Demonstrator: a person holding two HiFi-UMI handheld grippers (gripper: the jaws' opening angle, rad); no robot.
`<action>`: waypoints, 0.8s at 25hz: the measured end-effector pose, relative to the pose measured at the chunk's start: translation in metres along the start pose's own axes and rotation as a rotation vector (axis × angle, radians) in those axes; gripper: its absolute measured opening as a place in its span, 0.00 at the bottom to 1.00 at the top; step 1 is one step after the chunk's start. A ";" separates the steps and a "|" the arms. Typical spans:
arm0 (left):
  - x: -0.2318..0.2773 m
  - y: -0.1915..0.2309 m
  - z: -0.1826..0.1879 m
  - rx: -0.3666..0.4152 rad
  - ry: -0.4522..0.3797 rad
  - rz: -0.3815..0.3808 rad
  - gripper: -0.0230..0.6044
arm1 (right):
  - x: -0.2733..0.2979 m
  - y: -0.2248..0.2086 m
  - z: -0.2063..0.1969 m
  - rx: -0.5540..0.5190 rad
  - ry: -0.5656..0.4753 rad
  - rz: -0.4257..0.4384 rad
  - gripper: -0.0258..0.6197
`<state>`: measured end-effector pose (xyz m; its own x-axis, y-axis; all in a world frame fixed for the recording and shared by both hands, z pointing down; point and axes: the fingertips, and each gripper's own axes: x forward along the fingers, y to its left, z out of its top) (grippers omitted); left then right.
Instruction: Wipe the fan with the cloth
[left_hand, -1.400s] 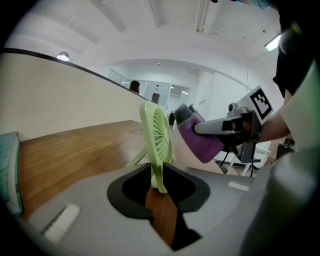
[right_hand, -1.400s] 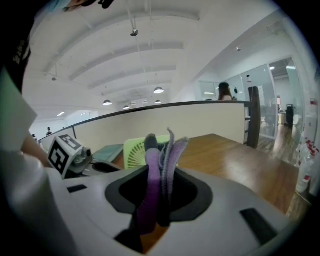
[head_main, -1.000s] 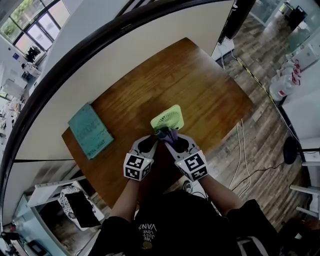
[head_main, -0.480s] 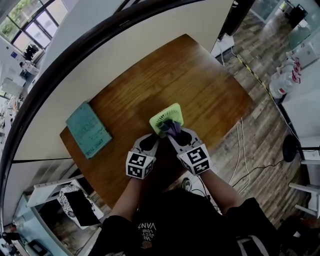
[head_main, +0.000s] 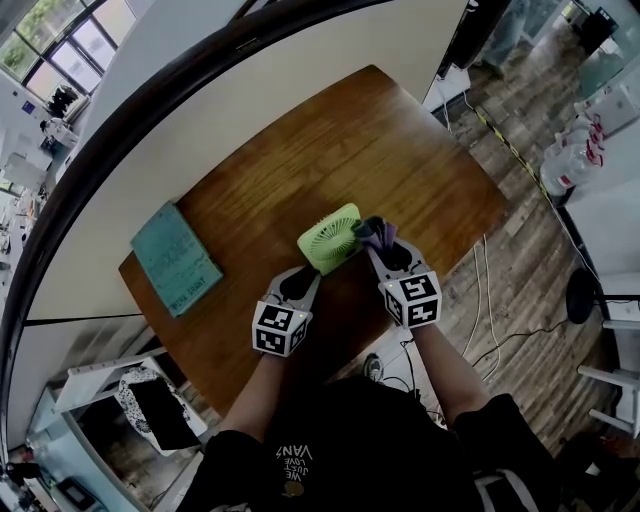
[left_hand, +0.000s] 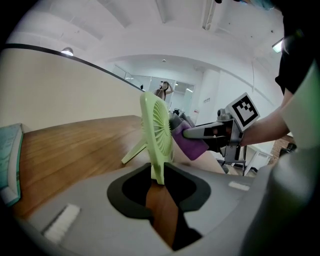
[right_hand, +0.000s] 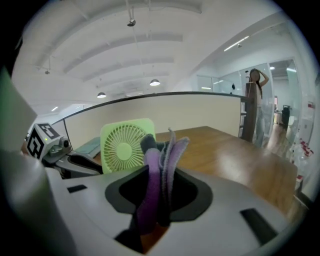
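Observation:
A light green square fan (head_main: 331, 238) stands on the brown wooden table (head_main: 400, 160). My left gripper (head_main: 306, 274) is shut on the fan's near lower edge; in the left gripper view the fan (left_hand: 156, 134) rises edge-on from between the jaws. My right gripper (head_main: 379, 246) is shut on a purple cloth (head_main: 374, 232) at the fan's right edge. In the left gripper view the cloth (left_hand: 191, 145) lies against the grille side. The right gripper view has the cloth (right_hand: 154, 175) bunched upright in the jaws, in front of the fan's grille (right_hand: 125, 146).
A teal book (head_main: 178, 260) lies at the table's left end. The table's near edge runs just under both grippers. A curved white partition (head_main: 250, 70) borders the far side. Cables (head_main: 488, 300) trail on the wooden floor at the right.
My right gripper has carried the cloth from the fan's near side out to its right edge. The left gripper has stayed at the fan's lower edge.

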<state>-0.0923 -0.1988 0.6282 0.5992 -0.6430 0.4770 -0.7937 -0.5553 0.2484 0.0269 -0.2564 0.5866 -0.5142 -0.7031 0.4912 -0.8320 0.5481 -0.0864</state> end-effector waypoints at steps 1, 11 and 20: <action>0.000 0.000 0.000 0.000 0.000 0.002 0.17 | 0.001 -0.005 -0.002 0.015 0.005 -0.010 0.22; -0.008 0.003 0.004 0.004 -0.017 0.027 0.17 | -0.016 0.017 -0.007 0.033 -0.004 0.026 0.22; -0.029 0.011 -0.001 -0.008 -0.031 0.076 0.15 | -0.017 0.097 -0.027 -0.064 0.038 0.214 0.22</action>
<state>-0.1182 -0.1862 0.6176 0.5403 -0.6993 0.4681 -0.8375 -0.5005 0.2190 -0.0396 -0.1789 0.5928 -0.6683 -0.5510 0.4997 -0.6893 0.7114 -0.1374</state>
